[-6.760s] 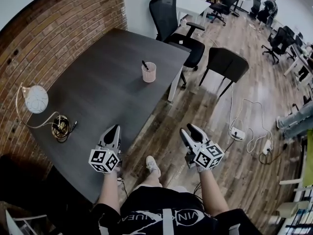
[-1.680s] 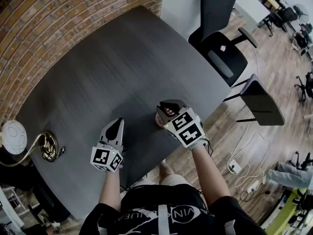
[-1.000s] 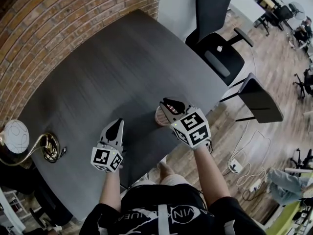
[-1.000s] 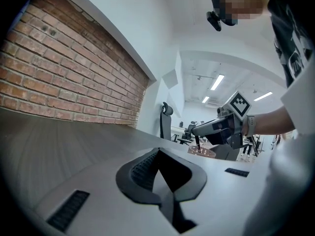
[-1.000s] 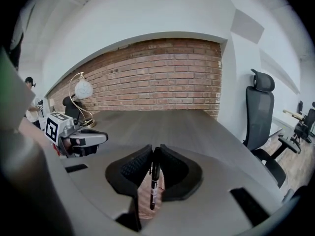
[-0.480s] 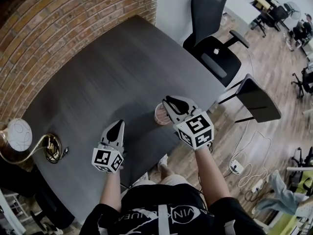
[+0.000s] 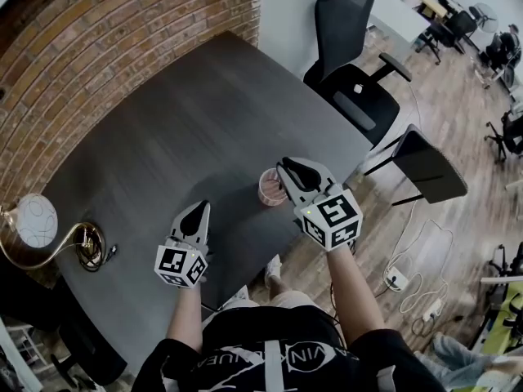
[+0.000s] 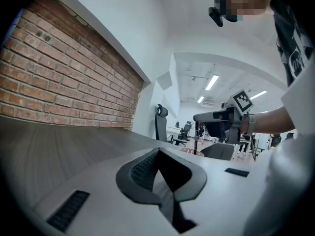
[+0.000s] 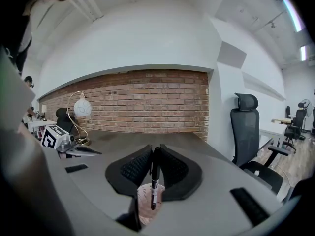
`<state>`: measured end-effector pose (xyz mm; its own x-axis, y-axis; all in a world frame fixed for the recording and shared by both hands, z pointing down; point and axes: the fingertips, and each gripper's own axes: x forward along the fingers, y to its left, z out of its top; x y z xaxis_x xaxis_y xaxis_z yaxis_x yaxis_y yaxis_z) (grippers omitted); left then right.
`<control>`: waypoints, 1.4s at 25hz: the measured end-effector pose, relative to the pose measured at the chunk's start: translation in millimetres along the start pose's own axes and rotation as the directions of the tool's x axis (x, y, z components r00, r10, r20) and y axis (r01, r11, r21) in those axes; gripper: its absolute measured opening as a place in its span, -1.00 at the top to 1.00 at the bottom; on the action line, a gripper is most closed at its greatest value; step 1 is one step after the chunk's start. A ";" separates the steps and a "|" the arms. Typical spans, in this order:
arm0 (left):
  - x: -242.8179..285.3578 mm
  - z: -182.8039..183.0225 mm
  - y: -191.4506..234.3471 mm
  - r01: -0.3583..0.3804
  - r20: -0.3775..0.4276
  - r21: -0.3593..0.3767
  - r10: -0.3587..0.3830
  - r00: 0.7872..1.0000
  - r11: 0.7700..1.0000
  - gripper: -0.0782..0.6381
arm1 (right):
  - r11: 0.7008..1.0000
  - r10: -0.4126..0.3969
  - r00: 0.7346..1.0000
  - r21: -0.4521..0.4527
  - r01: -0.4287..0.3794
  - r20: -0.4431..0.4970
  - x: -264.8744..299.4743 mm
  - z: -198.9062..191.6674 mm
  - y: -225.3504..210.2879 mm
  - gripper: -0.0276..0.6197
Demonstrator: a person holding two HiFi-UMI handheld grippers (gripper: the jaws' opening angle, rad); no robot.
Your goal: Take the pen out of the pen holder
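Observation:
A pink mesh pen holder (image 7: 269, 188) stands near the dark table's (image 7: 163, 137) front edge. My right gripper (image 7: 288, 168) hovers just above it and is shut on a black pen (image 9: 154, 183). The pen hangs upright between the pads, its lower end over the pen holder's (image 9: 144, 196) mouth. From the left gripper view, the pen (image 8: 196, 137) drops from the right gripper (image 8: 203, 116) toward the holder (image 8: 189, 150). My left gripper (image 7: 196, 211) is held over the table to the left, shut with nothing in it (image 8: 156, 153).
A white globe lamp (image 7: 36, 220) with a gold stem and a cable coil (image 7: 88, 244) sits at the table's left end by the brick wall (image 7: 98, 47). Two chairs (image 7: 353, 80) (image 7: 428, 167) stand past the right edge. A power strip (image 7: 431, 306) lies on the floor.
My right gripper has risen above the holder with the pen in its jaws, drawing the pen upward. The left gripper has stayed about where it was.

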<state>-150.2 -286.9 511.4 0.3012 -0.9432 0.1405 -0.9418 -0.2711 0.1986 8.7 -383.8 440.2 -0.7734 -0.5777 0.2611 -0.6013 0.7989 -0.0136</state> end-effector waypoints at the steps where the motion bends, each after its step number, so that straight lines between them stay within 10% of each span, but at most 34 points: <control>1: -0.7 0.8 -0.8 0.003 0.000 0.001 -0.003 1.000 1.000 0.75 | 1.000 -0.004 1.000 -0.001 0.004 0.009 -2.4 2.0 0.5 0.73; 35: -22.4 15.1 -17.0 0.091 -0.001 0.039 -0.092 0.996 0.995 0.75 | 0.983 -0.183 0.974 0.039 0.180 0.136 -85.6 16.6 9.6 0.73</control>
<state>-143.1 -264.0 490.2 0.3862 -0.9142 0.1226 -0.9154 -0.3636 0.1728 65.8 -329.4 401.7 -0.6700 -0.7318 0.1250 -0.7379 0.6749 -0.0040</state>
